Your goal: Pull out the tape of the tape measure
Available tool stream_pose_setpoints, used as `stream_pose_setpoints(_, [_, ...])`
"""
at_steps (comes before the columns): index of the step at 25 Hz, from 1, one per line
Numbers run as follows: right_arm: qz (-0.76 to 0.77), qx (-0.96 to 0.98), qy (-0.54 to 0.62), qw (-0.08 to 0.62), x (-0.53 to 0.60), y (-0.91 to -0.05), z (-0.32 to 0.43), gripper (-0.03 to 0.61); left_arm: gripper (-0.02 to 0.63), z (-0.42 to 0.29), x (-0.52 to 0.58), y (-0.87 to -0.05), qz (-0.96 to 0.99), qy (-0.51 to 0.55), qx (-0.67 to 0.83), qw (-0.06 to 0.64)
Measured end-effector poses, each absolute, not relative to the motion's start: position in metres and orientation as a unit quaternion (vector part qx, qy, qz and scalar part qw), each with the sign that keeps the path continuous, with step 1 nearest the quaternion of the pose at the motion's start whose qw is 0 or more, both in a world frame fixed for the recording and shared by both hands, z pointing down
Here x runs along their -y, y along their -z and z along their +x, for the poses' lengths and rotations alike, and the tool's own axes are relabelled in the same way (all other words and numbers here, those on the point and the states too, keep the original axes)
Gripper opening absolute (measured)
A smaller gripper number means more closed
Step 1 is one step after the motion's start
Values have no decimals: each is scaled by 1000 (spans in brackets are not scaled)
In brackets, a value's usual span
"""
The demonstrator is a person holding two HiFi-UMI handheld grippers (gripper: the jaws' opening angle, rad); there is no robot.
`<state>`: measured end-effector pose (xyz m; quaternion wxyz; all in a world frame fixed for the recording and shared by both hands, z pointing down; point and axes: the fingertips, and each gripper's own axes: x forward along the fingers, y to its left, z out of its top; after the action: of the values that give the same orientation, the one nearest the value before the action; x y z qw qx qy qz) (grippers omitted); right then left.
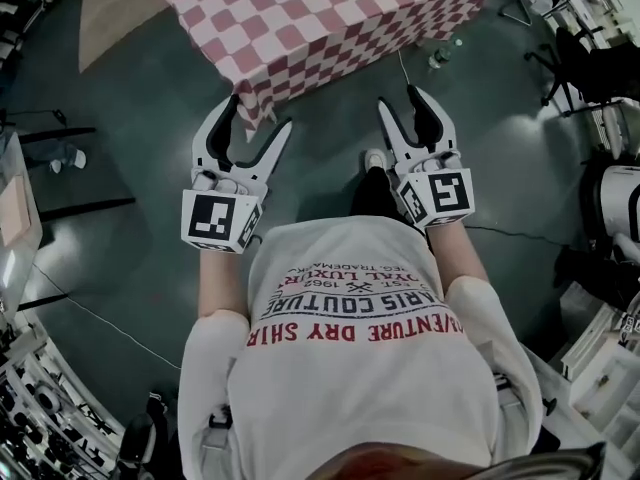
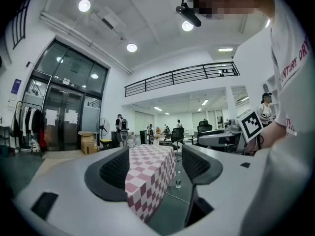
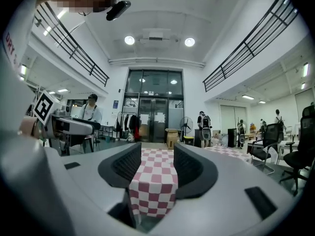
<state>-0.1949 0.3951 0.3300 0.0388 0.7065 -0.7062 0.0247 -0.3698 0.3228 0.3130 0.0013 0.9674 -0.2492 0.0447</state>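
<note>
- Nothing of the task was under way: no tape measure showed in any view, so as far as I could judge no tape had been drawn out.
- The left gripper (image 1: 258, 118) was held out in front of the person's chest. Its jaws were released and wide apart, with only the distant cloth showing through the gap.
- The right gripper (image 1: 402, 103) matched it: jaws spread, empty, pointing level at the surface.
- The surface (image 1: 330, 18), draped in a red-and-white chequered cloth, stood ahead of both grippers and touched neither. The part of its top that the head view caught was bare.
- Where the tape measure lay could not be told, and neither could its look.
- By my reading everything was left: find it, steady the case, pinch the tape's end and pull.
</note>
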Motion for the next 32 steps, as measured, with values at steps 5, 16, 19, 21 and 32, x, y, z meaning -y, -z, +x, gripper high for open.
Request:
stream_pose_setpoints(5, [674,737,-39,39,-350,-350,-148,216,354,-327,-289,-332,956,-69,284,2])
stream_pose_setpoints(16, [568,818,-73,60,-214,-373,-9,216,327,-206,-185,-358,906,-96,411,39])
stream_pose_setpoints(19, [548,830,-79,70,-185,-379,19,216,327,-180,-162,-369,897,-104,426,53])
stream_pose_setpoints(21, [538,836,-84,72,-167,-382,31,216,327,-164,-149,-376,894,-115,429,57])
stream_pose_setpoints(32, [487,861,-113,92,-84,-413,49,216,308,-130,-73,-431,878,-186,434,82])
